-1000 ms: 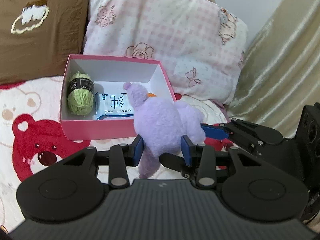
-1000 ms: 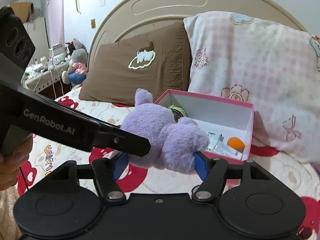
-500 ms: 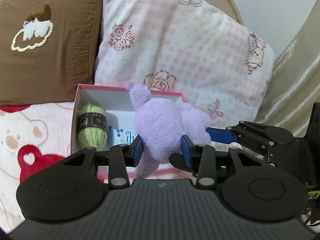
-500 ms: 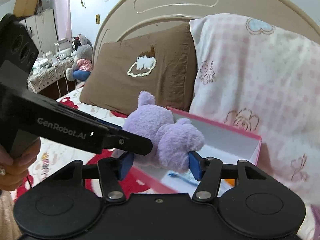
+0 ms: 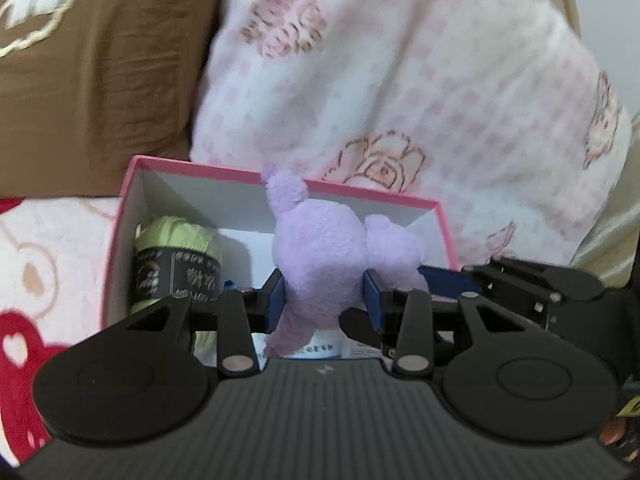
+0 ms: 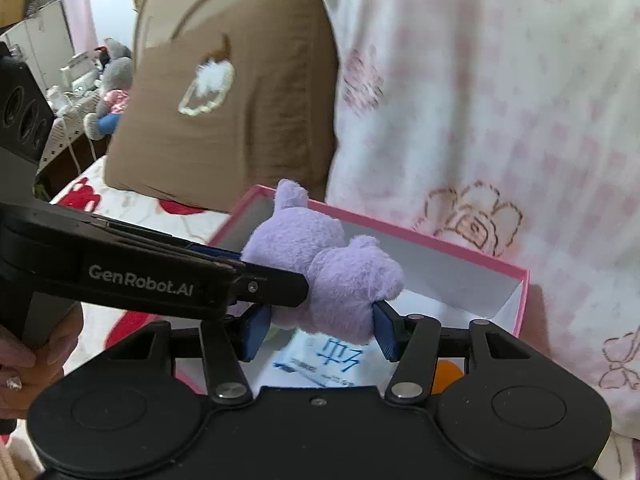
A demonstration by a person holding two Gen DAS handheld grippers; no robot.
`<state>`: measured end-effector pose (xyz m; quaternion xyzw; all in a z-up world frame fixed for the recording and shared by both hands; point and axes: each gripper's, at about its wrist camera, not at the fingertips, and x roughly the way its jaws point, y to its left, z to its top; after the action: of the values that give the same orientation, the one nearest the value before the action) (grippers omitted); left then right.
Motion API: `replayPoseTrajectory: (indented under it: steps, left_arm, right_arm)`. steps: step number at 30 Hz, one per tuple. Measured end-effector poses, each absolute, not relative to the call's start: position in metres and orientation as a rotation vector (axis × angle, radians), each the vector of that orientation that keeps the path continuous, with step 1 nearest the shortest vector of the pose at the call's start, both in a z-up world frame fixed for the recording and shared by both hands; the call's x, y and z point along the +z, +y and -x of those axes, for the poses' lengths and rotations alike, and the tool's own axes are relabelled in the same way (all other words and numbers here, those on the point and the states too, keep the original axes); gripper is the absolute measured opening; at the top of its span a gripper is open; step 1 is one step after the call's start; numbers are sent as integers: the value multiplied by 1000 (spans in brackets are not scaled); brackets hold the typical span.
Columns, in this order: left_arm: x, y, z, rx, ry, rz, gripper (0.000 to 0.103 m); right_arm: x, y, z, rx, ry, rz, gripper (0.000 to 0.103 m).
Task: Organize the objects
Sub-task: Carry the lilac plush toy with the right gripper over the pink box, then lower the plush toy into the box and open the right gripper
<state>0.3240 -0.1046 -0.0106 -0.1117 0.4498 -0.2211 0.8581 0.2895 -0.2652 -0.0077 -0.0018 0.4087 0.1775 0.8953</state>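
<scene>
Both grippers hold a purple plush toy over the open pink box. My left gripper is shut on the toy's lower body. My right gripper is shut on its other end; the toy shows there too, above the box. Inside the box lie a green yarn ball with a black label, a white packet with blue print and a small orange object. The toy hides much of the box floor.
A brown pillow and a pink checked pillow lean against the headboard right behind the box. The bedspread with red bear prints lies to the left. A beige curtain hangs at the right.
Both grippers have carried the plush toy forward and downward, from in front of the box to over its inside. The box now looks closer and the grips are unchanged.
</scene>
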Motion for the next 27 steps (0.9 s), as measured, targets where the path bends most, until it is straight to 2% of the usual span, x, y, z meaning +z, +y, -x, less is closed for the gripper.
replayPoseTrajectory:
  steps: [8,27]
  left_arm:
    - [-38,-113,-350,-426,1021,204,41]
    - [-84,-117,-380,-352,1110,208,41]
  right_arm:
    - [-43,-276,-318,352,913,-66,59]
    - [-89,-247,-358,325,1012,100,59]
